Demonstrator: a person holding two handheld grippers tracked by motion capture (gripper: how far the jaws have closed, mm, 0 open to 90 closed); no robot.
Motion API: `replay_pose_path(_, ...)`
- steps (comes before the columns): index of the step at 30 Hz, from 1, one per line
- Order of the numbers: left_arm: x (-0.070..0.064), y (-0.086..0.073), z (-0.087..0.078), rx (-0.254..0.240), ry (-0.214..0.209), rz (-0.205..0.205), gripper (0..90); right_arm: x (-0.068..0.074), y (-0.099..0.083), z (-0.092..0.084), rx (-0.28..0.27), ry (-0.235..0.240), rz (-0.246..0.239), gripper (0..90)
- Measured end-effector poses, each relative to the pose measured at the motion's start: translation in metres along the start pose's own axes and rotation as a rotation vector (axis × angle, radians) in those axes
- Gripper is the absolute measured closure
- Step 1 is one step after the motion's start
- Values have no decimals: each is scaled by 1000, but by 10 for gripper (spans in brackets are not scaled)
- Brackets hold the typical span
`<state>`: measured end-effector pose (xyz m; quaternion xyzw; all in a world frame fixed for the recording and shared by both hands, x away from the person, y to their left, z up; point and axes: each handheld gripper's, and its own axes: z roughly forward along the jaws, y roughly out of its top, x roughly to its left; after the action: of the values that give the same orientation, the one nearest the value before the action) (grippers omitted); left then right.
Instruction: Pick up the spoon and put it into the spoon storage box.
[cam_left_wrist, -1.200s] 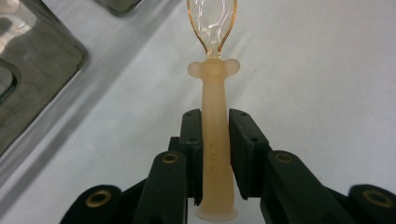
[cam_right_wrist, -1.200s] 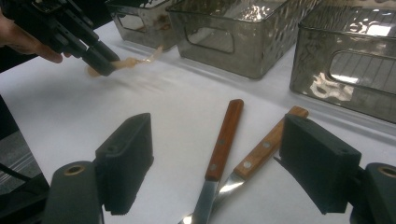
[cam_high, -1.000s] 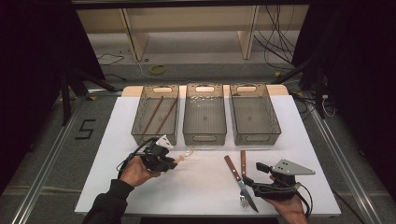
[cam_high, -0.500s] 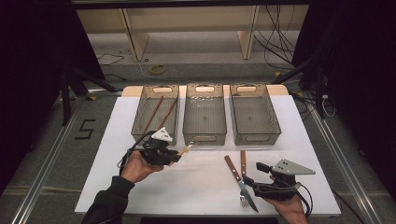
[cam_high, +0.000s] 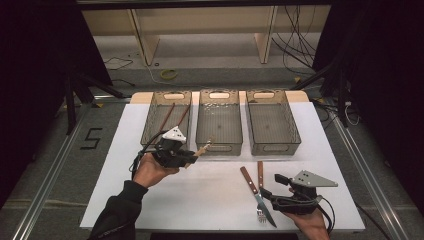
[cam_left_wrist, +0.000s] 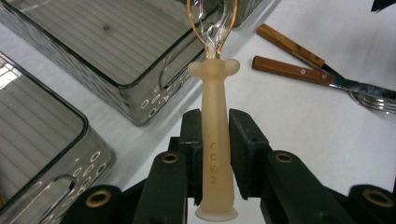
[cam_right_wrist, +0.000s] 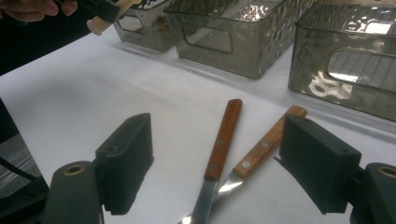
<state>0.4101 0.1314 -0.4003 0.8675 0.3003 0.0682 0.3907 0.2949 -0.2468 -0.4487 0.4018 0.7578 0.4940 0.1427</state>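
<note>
We hold a clear-bowled spoon (cam_left_wrist: 213, 140) by its frosted peach handle in the left claw (cam_high: 192, 157), both pads clenched on the handle. The spoon hangs above the white worktop (cam_high: 150, 200), its bowl reaching toward the front wall of the middle bin (cam_high: 219, 142) of 3 grey bins. The left bin (cam_high: 156, 131) carries 2 slim brown sticks; the right bin (cam_high: 295, 135) looks empty. The right claw (cam_high: 270, 196) rests released, jaws wide, around the 2 wooden handles of a knife (cam_right_wrist: 219, 149) and a fork (cam_right_wrist: 261, 151) lying side by side. We judge 2 risks: the smooth handle may slide or pivot between the pads, and the bowl, carried low, may strike the middle bin's rim and twist the spoon out of the grip.
</note>
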Motion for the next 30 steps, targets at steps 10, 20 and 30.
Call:
replay_pose_path(10,11,21,4,-42,10,-19,756,0,0,0,1,0,2,266)
replay_pose_path(20,23,47,12,-65,23,-35,755,0,0,0,1,1,2,266)
replay_pose_path(30,37,71,32,-55,43,-58,755,-1,0,0,2,4,4,266)
